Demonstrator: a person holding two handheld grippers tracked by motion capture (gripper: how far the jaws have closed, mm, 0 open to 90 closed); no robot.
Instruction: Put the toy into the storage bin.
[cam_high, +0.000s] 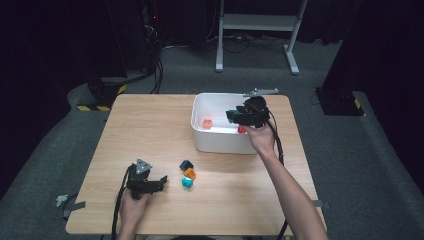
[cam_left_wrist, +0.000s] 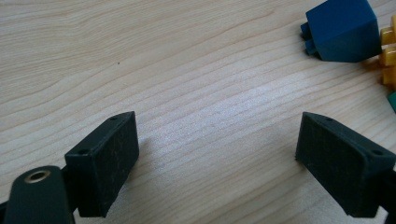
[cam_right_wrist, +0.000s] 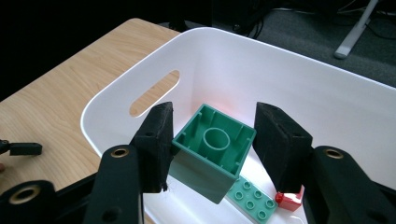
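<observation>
R gripper (cam_right_wrist: 212, 140) over white bin (cam_right_wrist: 327, 88), jaws barely off green block (cam_right_wrist: 212, 151) (hollow up); L gripper (cam_left_wrist: 215, 163) apart.

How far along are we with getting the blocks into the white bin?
Partly done. The white bin already holds a flat green plate, a red block and an orange block. The right claw has a green block between its jaws over the bin. Left on the table: dark blue block, orange-yellow block, teal block, beside the open left claw.
</observation>
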